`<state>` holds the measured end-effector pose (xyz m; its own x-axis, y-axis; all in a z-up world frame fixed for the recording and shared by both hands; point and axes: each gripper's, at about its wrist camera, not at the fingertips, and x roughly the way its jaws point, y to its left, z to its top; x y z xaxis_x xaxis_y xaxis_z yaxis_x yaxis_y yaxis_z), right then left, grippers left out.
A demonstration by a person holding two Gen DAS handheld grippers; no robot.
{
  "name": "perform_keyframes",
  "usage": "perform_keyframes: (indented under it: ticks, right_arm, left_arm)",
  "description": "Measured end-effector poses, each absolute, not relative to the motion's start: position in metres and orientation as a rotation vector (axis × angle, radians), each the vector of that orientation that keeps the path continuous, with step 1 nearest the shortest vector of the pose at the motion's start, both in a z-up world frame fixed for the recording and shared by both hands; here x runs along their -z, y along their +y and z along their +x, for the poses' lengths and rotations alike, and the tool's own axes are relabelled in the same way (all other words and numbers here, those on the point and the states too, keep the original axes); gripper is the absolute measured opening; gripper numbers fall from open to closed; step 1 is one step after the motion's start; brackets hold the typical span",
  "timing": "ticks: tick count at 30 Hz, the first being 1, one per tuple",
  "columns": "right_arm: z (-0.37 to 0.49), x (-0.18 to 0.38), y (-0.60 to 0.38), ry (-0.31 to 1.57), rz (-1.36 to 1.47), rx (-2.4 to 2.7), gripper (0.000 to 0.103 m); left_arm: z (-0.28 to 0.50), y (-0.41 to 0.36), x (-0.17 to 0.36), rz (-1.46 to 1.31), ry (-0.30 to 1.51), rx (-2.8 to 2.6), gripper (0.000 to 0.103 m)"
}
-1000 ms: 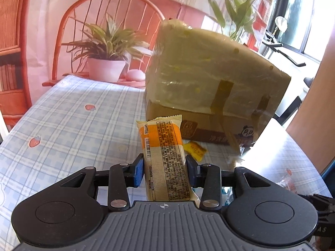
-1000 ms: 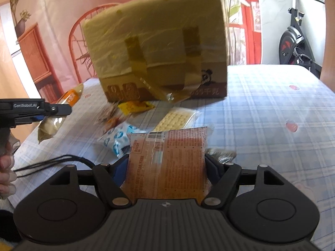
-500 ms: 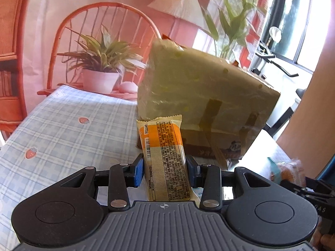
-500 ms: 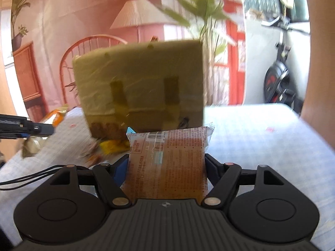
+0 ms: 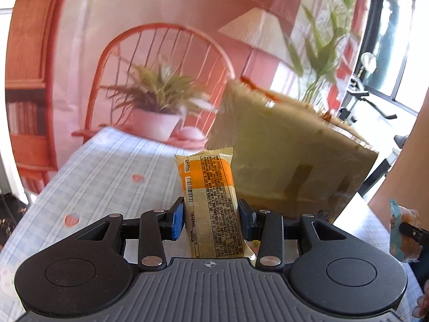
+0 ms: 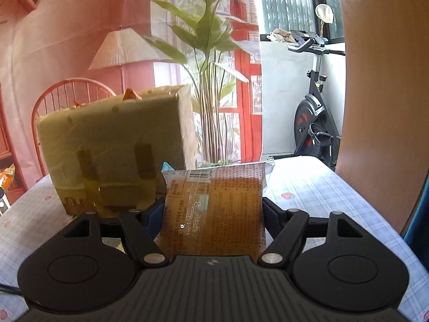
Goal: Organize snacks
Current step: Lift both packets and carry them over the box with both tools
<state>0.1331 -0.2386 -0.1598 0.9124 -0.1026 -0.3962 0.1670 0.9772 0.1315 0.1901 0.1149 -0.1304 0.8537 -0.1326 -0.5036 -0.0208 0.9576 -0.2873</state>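
Snack-laden tools near box

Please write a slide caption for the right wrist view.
Right gripper holds an orange snack packet before the taped cardboard box.

A lived-in home, likely a dining or living area. A table under a blue checked tablecloth fills the near ground; beyond stand a tall houseplant and, far right by the window, an exercise bike.
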Motion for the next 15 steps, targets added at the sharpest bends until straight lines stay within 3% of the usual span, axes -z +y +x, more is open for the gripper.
perform_keyframes:
  ticks: [15]
  right_arm:
    - [0.232,0.046,-0.218,0.240,0.112,-0.066,0.074]
  left_arm:
    - [0.285,0.050,0.021,-0.181,0.370,0.299,0.043]
